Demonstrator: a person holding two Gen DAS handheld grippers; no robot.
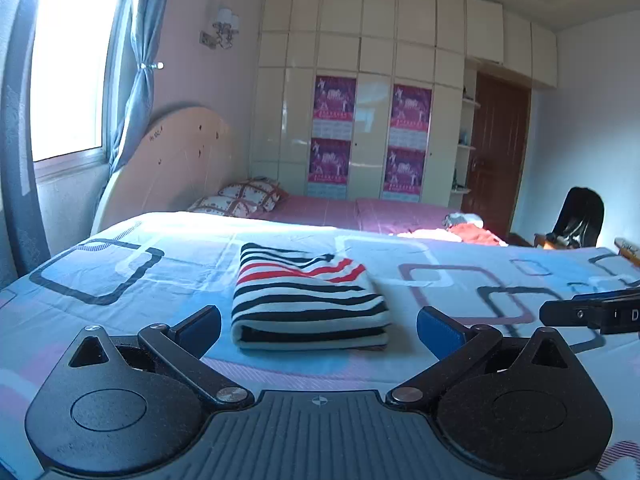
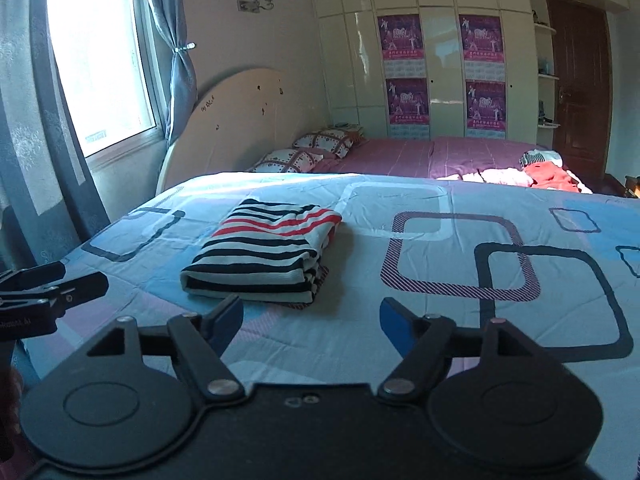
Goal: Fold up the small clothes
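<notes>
A small striped garment [image 1: 308,300], white with navy and red stripes, lies folded into a neat rectangle on the blue patterned sheet [image 1: 120,248]. My left gripper [image 1: 318,328] is open, just in front of the garment's near folded edge, with a blue pad on either side and not touching it. In the right wrist view the same garment [image 2: 264,252] lies ahead and to the left. My right gripper [image 2: 312,320] is open and empty over the sheet [image 2: 440,300], to the right of the garment.
A second bed with a pink cover [image 2: 420,156], pillows [image 2: 304,152] and a pile of red and white clothes [image 2: 544,172] stands behind. A wardrobe [image 1: 372,120] and door [image 1: 496,148] are at the back, a window [image 1: 68,60] at the left.
</notes>
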